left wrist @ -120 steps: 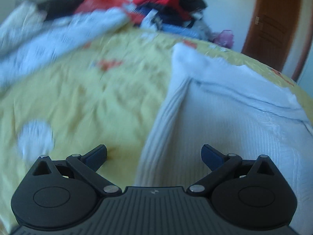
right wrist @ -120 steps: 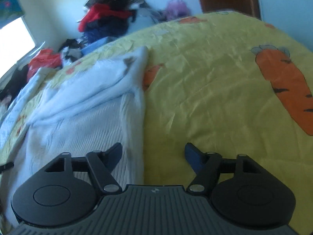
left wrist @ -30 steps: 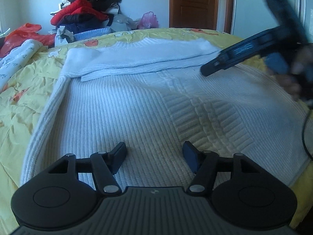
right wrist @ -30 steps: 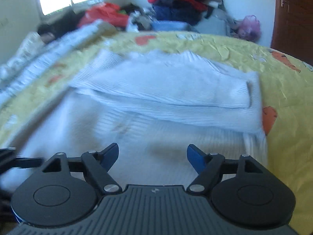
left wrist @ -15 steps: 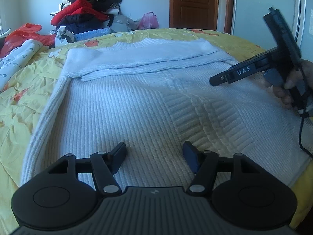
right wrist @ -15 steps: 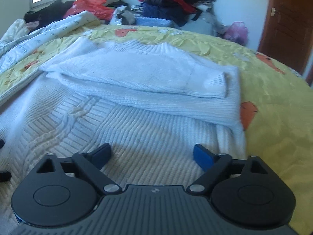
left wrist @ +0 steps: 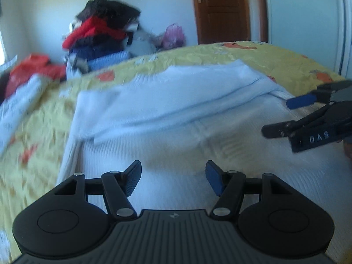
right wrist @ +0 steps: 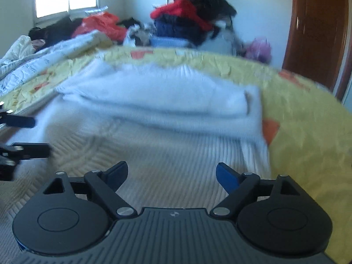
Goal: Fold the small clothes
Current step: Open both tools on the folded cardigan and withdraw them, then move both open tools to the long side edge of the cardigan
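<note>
A white ribbed knit sweater (left wrist: 176,136) lies flat on the yellow bedspread (left wrist: 39,145), with its sleeves folded across its far part (left wrist: 171,92). My left gripper (left wrist: 172,177) is open and empty, just above the sweater's near hem. My right gripper (right wrist: 171,176) is open and empty over the sweater (right wrist: 154,145) near its right edge; it also shows in the left wrist view (left wrist: 281,116) at the right. The left gripper's fingertips (right wrist: 22,122) show at the left edge of the right wrist view.
A pile of red, black and blue clothes (left wrist: 101,33) stands at the far side of the bed, also in the right wrist view (right wrist: 189,22). A printed white quilt (right wrist: 44,55) lies at the left. A brown door (left wrist: 222,8) is behind.
Both views have tilted up and are motion-blurred. The right gripper has dropped lower toward the sweater and sits further right in the left view. Both stay open.
</note>
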